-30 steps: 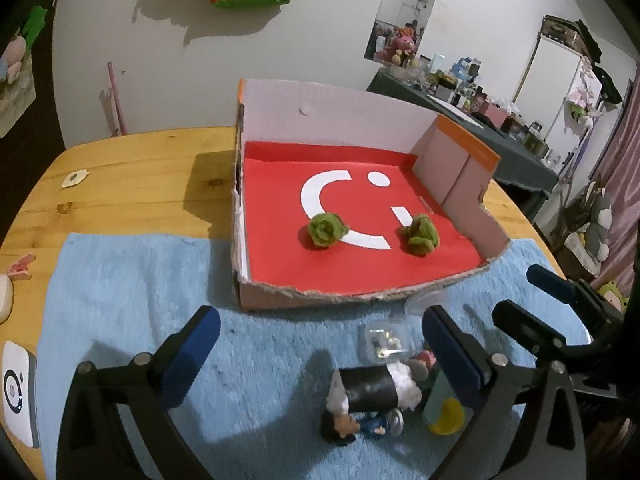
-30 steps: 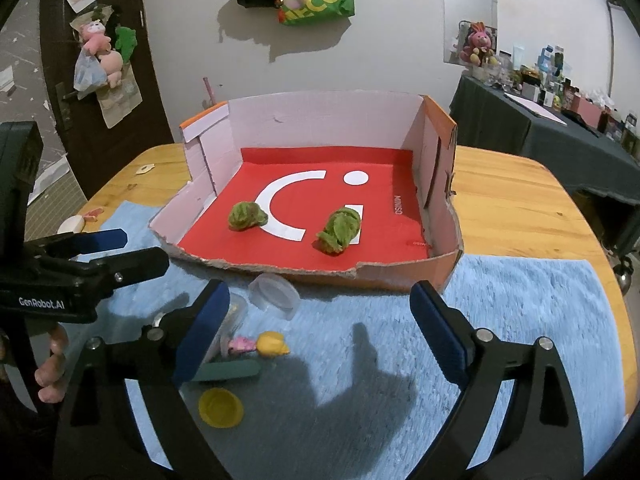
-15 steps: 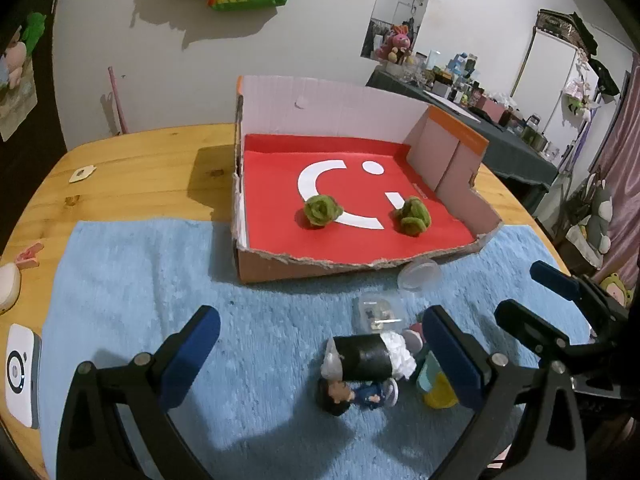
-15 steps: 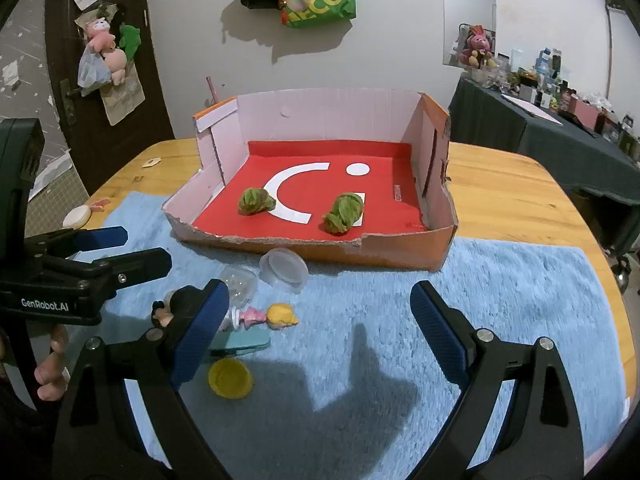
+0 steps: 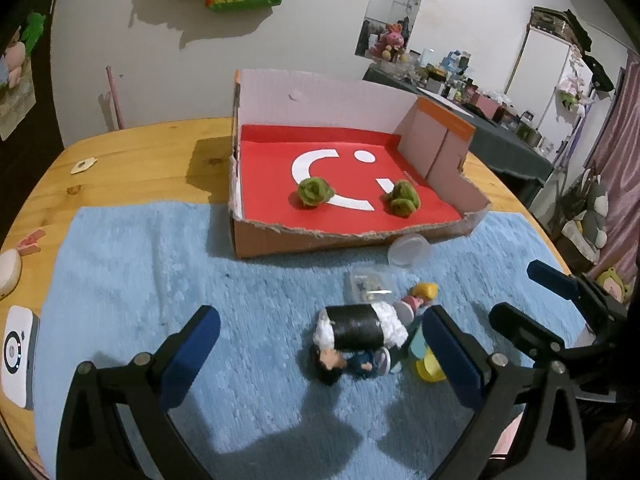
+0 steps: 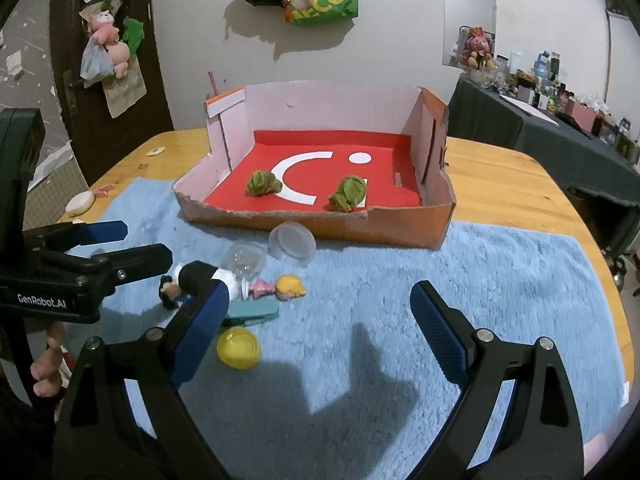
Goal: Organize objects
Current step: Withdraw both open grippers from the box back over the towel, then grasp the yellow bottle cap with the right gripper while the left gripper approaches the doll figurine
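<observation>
A cardboard box [image 5: 276,236] [image 6: 376,228] with a red floor holds two green leafy balls [image 5: 314,192] [image 5: 404,200] [image 6: 262,182] [image 6: 348,194]. On the blue towel [image 5: 140,280] [image 6: 440,280] lie a black-and-white sushi toy [image 5: 360,326], a dark-haired figurine [image 5: 348,362], a blonde figurine [image 6: 280,288], two clear capsule halves [image 6: 292,242] [image 6: 244,260], a teal piece [image 6: 252,314] and a yellow capsule half [image 6: 238,348]. My left gripper [image 5: 320,352] is open, just before the sushi toy. My right gripper [image 6: 320,332] is open and empty above the towel.
A wooden round table [image 5: 120,160] carries the towel. A white device [image 5: 18,350] and a round white object [image 5: 8,274] lie at its left edge. A dark cluttered table [image 6: 560,140] stands to the right behind.
Both grippers have pulled back from the box and risen a little. The box and toys look farther away. Both grippers stay open.
</observation>
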Motion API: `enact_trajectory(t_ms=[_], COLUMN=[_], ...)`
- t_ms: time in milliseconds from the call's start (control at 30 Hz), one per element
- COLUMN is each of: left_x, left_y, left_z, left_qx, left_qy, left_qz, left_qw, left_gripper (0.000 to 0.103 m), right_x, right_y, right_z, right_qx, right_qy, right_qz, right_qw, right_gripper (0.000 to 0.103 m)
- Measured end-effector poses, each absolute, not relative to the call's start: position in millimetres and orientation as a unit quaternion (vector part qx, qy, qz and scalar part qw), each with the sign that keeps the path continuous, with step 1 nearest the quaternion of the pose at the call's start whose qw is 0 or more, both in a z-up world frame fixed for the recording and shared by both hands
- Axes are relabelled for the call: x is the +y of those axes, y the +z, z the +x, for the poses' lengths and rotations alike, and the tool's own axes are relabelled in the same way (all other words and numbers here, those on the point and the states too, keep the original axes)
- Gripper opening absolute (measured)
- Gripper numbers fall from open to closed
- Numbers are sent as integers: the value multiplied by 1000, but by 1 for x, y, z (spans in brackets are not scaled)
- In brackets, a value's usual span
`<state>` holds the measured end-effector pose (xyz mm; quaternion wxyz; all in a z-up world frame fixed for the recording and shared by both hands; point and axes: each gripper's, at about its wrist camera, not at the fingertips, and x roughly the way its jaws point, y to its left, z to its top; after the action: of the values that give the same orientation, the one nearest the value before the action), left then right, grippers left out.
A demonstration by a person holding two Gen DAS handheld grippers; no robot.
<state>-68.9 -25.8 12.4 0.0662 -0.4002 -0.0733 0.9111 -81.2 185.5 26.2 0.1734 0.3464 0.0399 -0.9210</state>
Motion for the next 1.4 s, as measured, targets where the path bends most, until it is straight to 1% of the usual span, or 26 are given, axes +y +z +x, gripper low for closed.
enact_trajectory(t_ms=[133,200,267,400,467,667,833,933,967,1233,1333,1400], left_x=[-25,-23,-21,-16,-15,-11,-9,-8,-8,-3,-3,-4], left_y=[11,10,9,5,3,-8,-17,-21,-22,-27,-27,-27], left_z=[-64,-61,-59,-54,-51,-48,-49,-49,-49,-50,-51,-52], left_qx=[-73,-71,-67,-60,-57,-55,-56,-58,-58,-54,-52,-54], left_qy=[913,912,912,911,910,904,900,899,898,897,898,898], left_qz=[-397,-397,-397,-400,-402,-413,-423,-425,-425,-428,-427,-426], left_qw=[66,71,73,81,84,91,92,94,94,94,92,90], left_gripper=[102,96,90,83,79,70,68,64,64,64,62,58], right_x=[184,183,181,177,176,170,165,163,162,154,150,149], right_y=[24,22,19,13,10,0,-8,-12,-13,-20,-23,-25], right_z=[-75,-73,-71,-66,-63,-57,-53,-52,-51,-52,-53,-54], right_qx=[44,45,48,53,54,60,62,63,64,66,69,70], right_qy=[-922,-921,-918,-915,-913,-908,-904,-902,-901,-896,-894,-893], right_qz=[345,347,351,356,359,366,372,373,374,378,381,382], right_qw=[170,172,177,183,186,194,203,208,209,223,227,228], right_gripper=[93,91,83,77,70,60,55,53,51,48,44,43])
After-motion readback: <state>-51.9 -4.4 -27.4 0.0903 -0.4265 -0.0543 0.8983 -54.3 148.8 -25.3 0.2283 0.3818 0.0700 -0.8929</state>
